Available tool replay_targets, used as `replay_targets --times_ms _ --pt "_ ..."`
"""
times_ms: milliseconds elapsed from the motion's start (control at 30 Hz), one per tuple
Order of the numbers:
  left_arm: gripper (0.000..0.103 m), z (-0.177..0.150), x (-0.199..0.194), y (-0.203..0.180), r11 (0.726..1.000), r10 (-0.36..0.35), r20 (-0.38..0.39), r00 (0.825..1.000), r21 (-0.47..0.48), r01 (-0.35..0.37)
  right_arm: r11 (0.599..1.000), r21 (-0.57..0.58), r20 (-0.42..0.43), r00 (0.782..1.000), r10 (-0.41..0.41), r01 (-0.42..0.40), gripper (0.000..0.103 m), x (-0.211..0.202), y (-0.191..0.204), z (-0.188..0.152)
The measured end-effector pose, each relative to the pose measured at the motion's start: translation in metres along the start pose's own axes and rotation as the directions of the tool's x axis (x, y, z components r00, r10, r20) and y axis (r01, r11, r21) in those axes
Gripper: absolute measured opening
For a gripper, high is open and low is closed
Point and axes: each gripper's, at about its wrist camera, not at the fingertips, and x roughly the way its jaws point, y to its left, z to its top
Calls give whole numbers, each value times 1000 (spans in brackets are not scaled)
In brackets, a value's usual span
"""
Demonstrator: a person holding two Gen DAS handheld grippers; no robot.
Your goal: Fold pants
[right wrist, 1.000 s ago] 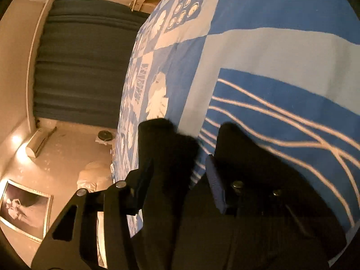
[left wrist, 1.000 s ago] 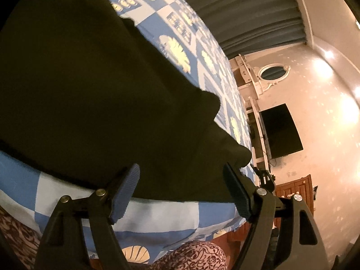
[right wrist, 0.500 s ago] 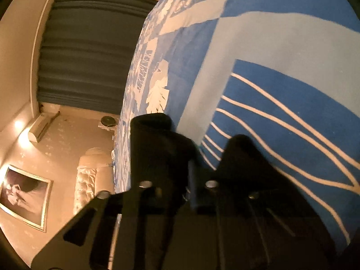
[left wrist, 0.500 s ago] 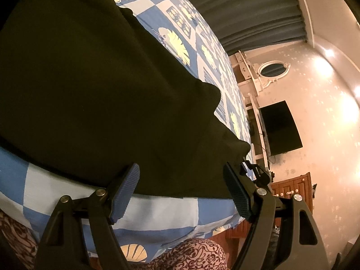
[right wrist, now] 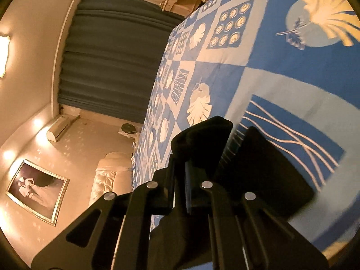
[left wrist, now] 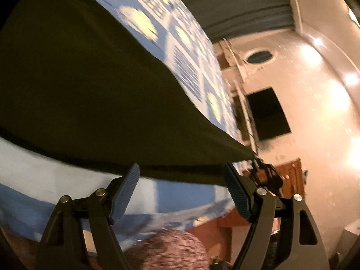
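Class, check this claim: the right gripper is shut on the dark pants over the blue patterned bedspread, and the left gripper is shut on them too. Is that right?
Not quite. The left gripper is open, its jaws apart at the edge of the pants, as the left wrist view shows. The right gripper is indeed shut on the pants over the bedspread.

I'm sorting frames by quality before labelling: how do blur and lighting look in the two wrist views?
Left wrist view: motion blur smears the bedspread pattern, while the open left gripper stays sharp; the pants read as a nearly featureless dark mass. Right wrist view: mostly sharp, with warm lamp glare on the wall; the right gripper, shut on dark cloth, merges with it.
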Motion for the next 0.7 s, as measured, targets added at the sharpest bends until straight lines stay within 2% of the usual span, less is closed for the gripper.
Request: replay_targets --times_ms 167,300,433,600,700 --pt "75 -9 39 -22 998 -60 -55 997 6 61 998 38 -2 999 -44 44 7 -18 -23 -8" --pt "75 -13 58 -23 992 -105 -47 993 -70 101 997 68 -3 999 -33 33 7 -24 -35 -13" --pt "75 -13 69 -23 978 -138 -11 990 -159 134 998 68 -5 1000 -4 4 7 -23 -28 -10" --pt "76 -12 75 -19 973 -96 28 995 -206 100 997 71 -3 999 37 -36 7 -21 -18 -7" --pt "76 -17 77 -9 962 -76 30 997 -262 81 996 77 1 999 52 -52 7 -24 -15 -6"
